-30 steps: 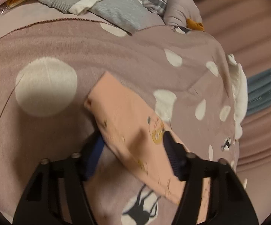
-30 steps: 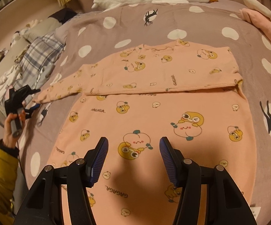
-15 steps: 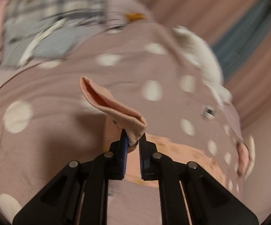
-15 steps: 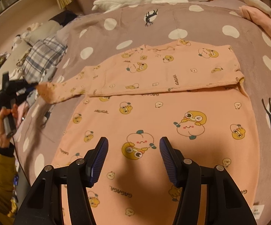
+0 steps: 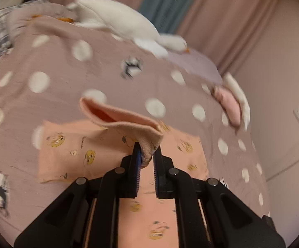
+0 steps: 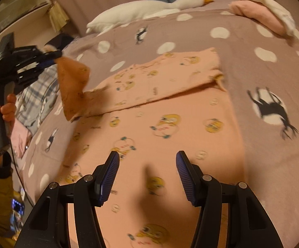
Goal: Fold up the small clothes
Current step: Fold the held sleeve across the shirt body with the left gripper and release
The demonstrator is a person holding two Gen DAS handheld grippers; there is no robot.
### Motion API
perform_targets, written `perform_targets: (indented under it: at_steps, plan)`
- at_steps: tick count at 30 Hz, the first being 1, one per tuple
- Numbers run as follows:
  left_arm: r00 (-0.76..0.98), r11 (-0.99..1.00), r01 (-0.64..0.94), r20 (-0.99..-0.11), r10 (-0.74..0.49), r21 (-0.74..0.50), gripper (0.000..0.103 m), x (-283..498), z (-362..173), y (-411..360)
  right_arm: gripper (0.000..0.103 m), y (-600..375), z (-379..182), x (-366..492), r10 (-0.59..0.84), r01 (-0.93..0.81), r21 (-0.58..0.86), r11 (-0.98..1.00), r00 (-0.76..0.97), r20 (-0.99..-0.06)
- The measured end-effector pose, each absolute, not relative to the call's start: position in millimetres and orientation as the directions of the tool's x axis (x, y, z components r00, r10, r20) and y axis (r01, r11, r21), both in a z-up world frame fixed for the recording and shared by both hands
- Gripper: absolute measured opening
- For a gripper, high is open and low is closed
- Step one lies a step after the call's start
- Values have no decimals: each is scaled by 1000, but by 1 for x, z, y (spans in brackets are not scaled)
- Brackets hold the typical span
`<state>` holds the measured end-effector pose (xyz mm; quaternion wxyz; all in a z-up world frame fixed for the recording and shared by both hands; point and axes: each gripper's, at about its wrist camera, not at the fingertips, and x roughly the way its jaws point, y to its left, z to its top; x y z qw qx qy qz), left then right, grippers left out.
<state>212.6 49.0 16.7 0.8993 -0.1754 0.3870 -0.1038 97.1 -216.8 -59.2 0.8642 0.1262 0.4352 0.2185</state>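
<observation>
While everything sits on a bed, here's how the bits lie:

Surface: bed (image 6: 263, 37) under a mauve polka-dot blanket with black animal prints; it bulges a lot in both fisheye views.

Room: pinkish curtains (image 5: 221, 10) with a teal strip behind the bed, plain wall on the right of the left wrist view.

Other stuff: white goose plush (image 6: 149, 8) along the far edge, pink pillow (image 6: 259, 14) at the far right corner, plaid fabric (image 6: 37, 95) bunched at the left edge.

Garment: peach top (image 6: 170, 124) with cartoon prints, spread flat mid-bed; its body runs from near the right tool away toward the goose.

Fold: far portion is doubled over, lying crosswise, its long axis left to right, folded end pointing right.

Sleeve: sleeve (image 6: 73, 82) lifted off the blanket at the left end, cuff up and open like a little mouth in the left wrist view.

Left tool: left tool (image 5: 147, 155) pinched tight on the sleeve cuff, held up above the bed's left side by a hand (image 6: 2, 111) in a yellow jacket cuff.

Right tool: right tool (image 6: 147, 175) pads wide apart, nothing between them, hovering over the near part of the top.

Open room: bare blanket right of the garment and between it and the goose; left side is crowded by the plaid pile.
</observation>
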Motion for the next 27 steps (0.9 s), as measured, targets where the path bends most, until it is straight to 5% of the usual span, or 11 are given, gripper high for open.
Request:
perform_targets:
  at_steps: [4,6,7,8,15,27]
  plan:
    - [585,926,82,-734,-345,-369,17,231,-20,0,57,-233,-64,95,478,-223,430,875,539,-694]
    - [510,920,90,-775,-372,-382,43,238,-43,-13,57,-238,-66,96,474,-207,436,876,539,-697]
    - [477,923,82,-798,-368,-377,69,240,-54,-18,57,-240,-67,96,472,-200,439,876,539,-697]
    - [457,925,77,-811,-364,-372,77,239,-60,-20,57,-240,-68,94,471,-196,440,876,540,-697]
    - [494,919,104,-782,-379,-380,78,207,-53,10,57,-242,-67,100,482,-190,459,868,542,-688]
    - [571,923,-97,-780,-255,-373,80,130,-66,118,57,-202,-83,169,604,-178,598,782,452,-656]
